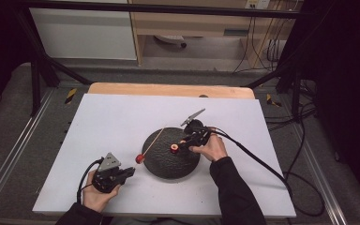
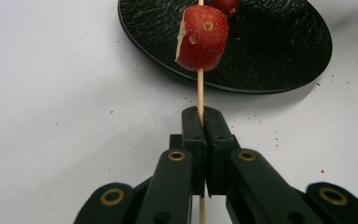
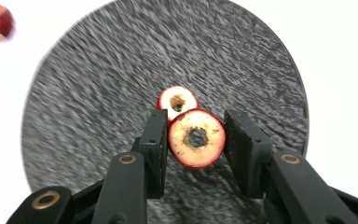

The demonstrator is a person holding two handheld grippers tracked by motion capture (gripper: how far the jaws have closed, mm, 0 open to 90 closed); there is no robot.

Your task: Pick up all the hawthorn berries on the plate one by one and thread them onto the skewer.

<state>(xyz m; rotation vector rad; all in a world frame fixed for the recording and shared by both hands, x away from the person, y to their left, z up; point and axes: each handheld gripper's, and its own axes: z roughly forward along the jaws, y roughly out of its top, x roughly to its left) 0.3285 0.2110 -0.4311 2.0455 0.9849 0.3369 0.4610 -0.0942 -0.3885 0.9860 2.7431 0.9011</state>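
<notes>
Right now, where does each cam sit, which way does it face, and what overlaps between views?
High view: fixed above the person's side, looking forward and down on the white table; both forearms, hands and grippers show.
Left gripper view: rides the left gripper, looking along shut jaws pinching a skewer with a red fruit piece.
Right gripper view: rides the right gripper, jaws flanking a cored fruit slice.
Shared: the black plate appears in all three.

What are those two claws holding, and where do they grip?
Left gripper pinches the skewer below its fruit piece. Right gripper brackets a cored slice; grip uncertain.
</notes>
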